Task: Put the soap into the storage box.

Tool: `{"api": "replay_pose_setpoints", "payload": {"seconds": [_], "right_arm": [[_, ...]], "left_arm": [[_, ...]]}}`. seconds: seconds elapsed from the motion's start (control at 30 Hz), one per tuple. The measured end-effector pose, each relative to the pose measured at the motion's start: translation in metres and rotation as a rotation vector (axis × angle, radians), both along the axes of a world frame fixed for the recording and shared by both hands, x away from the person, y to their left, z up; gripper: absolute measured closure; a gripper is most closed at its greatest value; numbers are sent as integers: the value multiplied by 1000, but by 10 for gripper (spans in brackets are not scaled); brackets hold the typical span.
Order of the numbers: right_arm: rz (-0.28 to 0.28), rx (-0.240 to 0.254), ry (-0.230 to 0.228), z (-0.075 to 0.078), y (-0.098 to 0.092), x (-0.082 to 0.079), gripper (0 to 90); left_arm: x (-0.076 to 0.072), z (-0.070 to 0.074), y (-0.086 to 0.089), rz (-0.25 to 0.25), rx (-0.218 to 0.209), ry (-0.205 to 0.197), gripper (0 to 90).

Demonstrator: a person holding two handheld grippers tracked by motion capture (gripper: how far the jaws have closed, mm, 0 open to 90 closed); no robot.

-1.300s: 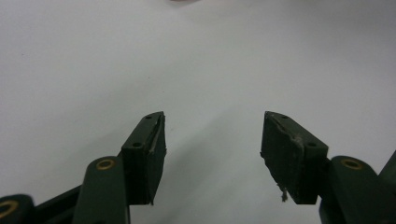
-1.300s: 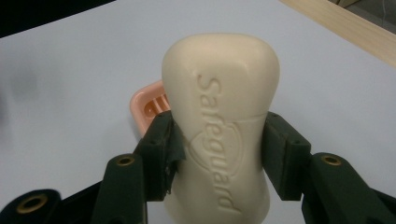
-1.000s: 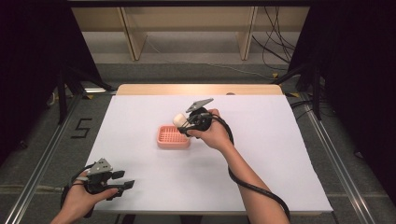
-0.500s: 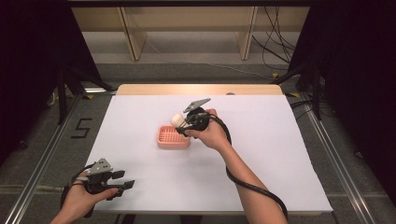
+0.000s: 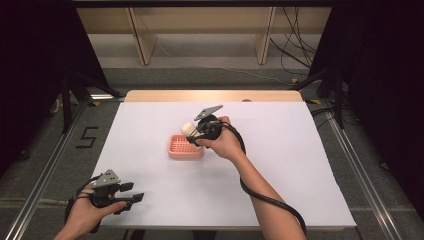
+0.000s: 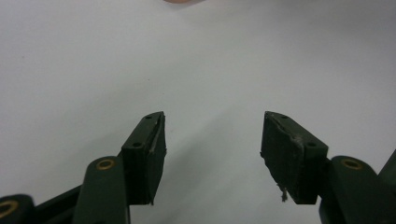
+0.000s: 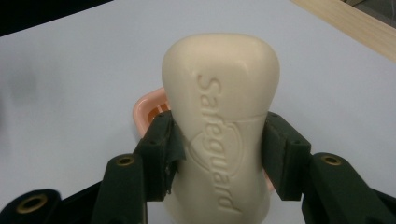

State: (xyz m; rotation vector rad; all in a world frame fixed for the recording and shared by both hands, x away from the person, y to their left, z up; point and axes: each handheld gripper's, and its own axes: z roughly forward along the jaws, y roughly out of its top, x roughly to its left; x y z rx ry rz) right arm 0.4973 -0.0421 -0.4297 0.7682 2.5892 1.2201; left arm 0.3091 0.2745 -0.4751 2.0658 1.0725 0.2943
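Observation:
A cream bar of soap (image 7: 222,126) stamped "Safeguard" sits clamped between the black jaws of my right gripper (image 7: 217,154). In the high view that right gripper (image 5: 196,133) holds the soap bar (image 5: 187,128) just above the far edge of a pink slotted soap dish (image 5: 184,147) near the table's middle. The dish's pink rim (image 7: 144,108) peeks out behind the soap. My left gripper (image 5: 132,196) rests low at the near left of the white table, open, and in the left gripper view nothing lies between its jaws (image 6: 212,149).
The white table top (image 5: 300,165) has a wooden strip (image 5: 215,95) along its far edge. A cable (image 5: 272,202) trails from the right gripper down along the forearm. Metal frame rails run along both sides, and a shelf stands beyond the table.

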Motion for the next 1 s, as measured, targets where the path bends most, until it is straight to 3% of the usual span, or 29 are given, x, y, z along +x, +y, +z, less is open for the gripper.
{"api": "replay_pose_setpoints", "payload": {"seconds": [0.1,0.13,0.33,0.53,0.67,0.9,1.0], "right_arm": [[-10,-8,19,1,1,-1,506],[-13,17,7,-2,2,0,506],[8,-18,6,-1,3,1,506],[2,3,9,-2,6,1,506],[4,-18,12,-2,7,1,506],[0,-3,20,-8,10,2,506],[9,-24,34,-8,10,3,506]], "left_arm": [[0,1,0,-19,-8,-1,398],[0,1,0,-19,-7,-1,398],[0,1,1,-21,-5,0,398],[0,1,0,-23,-3,1,399],[0,1,0,-23,-3,1,399],[0,0,0,-23,-4,2,398],[0,0,0,-22,-4,2,398]]}}
